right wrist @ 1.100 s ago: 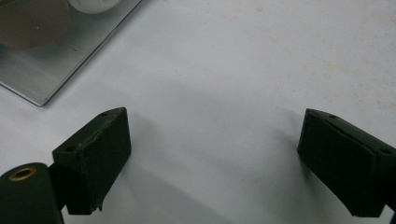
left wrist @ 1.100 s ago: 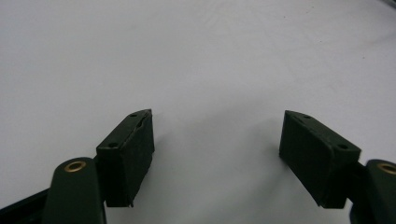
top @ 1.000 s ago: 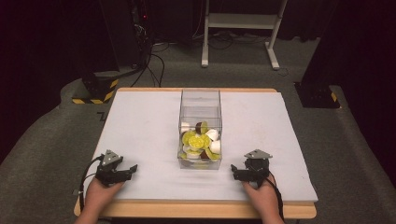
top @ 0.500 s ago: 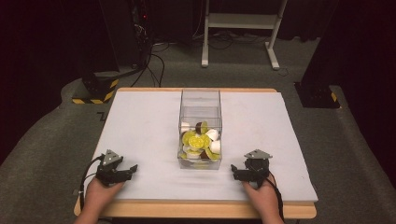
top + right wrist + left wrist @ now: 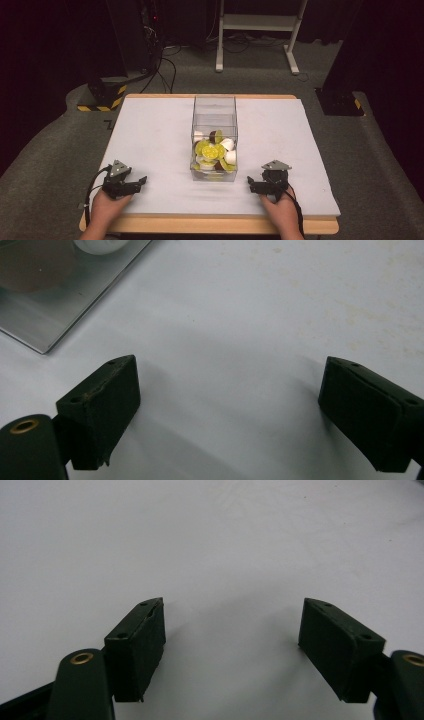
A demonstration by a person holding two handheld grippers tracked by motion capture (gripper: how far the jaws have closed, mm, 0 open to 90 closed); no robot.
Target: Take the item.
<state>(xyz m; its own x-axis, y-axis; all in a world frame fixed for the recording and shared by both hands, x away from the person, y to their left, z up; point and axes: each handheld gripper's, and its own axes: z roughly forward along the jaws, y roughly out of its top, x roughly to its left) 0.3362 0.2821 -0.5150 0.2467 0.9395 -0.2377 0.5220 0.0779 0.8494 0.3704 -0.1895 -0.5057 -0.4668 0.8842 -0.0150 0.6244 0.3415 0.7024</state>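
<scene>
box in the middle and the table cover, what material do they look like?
Box: clear hard plastic, probably acrylic; the pieces inside show through, and its walls reflect light. Table cover: matte pale grey-white sheet, maybe foam or vinyl; no glare, faint stains in the right gripper view, wooden edge beneath.

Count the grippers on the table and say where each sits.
2. The left gripper rests near the table's front left corner; the right gripper near the front right, either side of the clear box.

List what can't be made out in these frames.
- High view: pieces in the clear box are too small and piled up to identify or count.
- High view: left tool and right tool are too small to judge jaw gap.
- Right gripper view: box corner cut off by the frame edge, contents blurred.
</scene>
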